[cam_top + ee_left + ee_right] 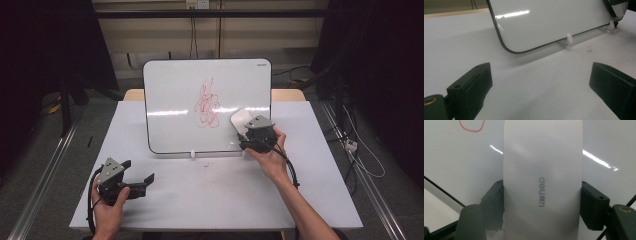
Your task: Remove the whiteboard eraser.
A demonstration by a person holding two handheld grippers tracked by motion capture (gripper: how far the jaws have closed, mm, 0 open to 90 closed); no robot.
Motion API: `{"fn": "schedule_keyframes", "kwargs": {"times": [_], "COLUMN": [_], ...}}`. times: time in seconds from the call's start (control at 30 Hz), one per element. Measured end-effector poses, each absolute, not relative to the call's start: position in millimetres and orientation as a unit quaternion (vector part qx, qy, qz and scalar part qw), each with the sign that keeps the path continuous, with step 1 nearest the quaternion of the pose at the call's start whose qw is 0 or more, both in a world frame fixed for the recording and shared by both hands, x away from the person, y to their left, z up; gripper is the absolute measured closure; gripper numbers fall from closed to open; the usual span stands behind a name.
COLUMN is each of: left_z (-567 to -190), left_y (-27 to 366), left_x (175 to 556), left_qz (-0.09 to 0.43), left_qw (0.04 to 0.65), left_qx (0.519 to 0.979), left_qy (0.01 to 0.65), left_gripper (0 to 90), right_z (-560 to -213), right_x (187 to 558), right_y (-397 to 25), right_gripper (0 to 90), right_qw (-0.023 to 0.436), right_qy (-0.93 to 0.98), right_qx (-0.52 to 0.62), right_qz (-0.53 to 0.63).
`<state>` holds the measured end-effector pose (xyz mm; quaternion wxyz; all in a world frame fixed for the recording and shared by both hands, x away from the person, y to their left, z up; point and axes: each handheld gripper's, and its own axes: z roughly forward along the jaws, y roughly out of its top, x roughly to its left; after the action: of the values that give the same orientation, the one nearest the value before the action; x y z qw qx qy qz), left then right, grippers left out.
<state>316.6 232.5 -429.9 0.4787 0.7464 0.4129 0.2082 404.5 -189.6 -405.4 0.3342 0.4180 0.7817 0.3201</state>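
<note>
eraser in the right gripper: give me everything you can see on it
The eraser is a white, smooth, plastic-looking block with rounded ends and grey "deli" lettering along its back. It is clamped on both long sides between the right gripper's black jaws, sticking out forward past them. In the high view it is raised against the standing whiteboard, low on its right part, right of the red scribble. Whether its wiping face touches the board cannot be told.
</note>
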Motion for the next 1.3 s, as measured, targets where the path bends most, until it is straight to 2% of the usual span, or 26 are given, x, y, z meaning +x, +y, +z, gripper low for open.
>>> {"fn": "schedule_keyframes", "kwargs": {"times": [0.43, 1.3], "left_z": [-428.4, -429.9], "left_y": [234.1, 235.2], "left_x": [316.3, 315.4], "left_qz": [0.209, 0.211], "left_qw": [0.477, 0.474], "left_qx": [0.750, 0.748], "left_qy": [0.408, 0.413], "left_gripper": [4.7, 4.7], "right_z": [-404.0, -376.2], "right_x": [403.0, 395.2], "right_y": [-195.6, -190.7], "right_gripper": [31.7, 31.6], "right_qw": [0.309, 0.331], "right_qy": [0.777, 0.757], "right_qx": [0.424, 0.397], "right_qz": [0.347, 0.400]}}
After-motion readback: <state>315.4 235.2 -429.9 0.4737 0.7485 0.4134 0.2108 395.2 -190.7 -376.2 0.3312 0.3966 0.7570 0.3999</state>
